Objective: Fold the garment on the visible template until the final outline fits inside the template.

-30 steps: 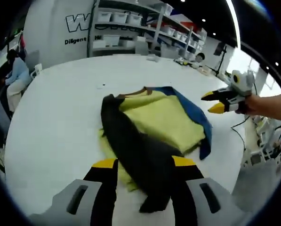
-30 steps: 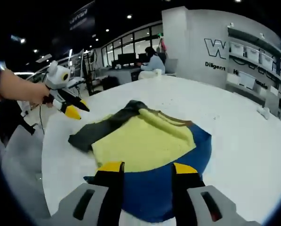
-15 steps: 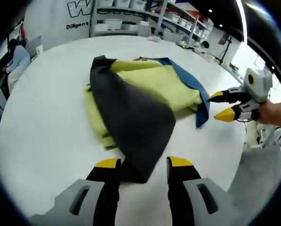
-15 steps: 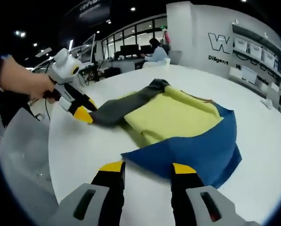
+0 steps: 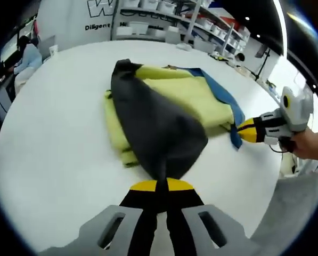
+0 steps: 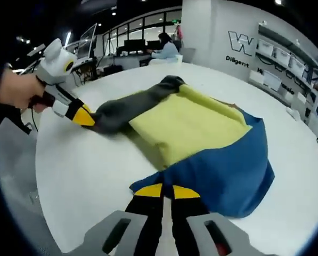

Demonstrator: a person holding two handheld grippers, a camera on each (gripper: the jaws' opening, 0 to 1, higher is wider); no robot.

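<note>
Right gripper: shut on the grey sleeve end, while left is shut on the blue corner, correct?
Swapped. The right gripper is shut on the blue panel's corner, as the right gripper view shows. The left gripper is the one shut on the grey sleeve end, seen in the left gripper view.

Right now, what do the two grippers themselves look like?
Both match. The left gripper has two black jaws with yellow tips rising from grey mounts with slotted holes. The right gripper is the same. Seen from outside, each carries a pale grey body with a round fitting, gripped by a bare hand.
</note>
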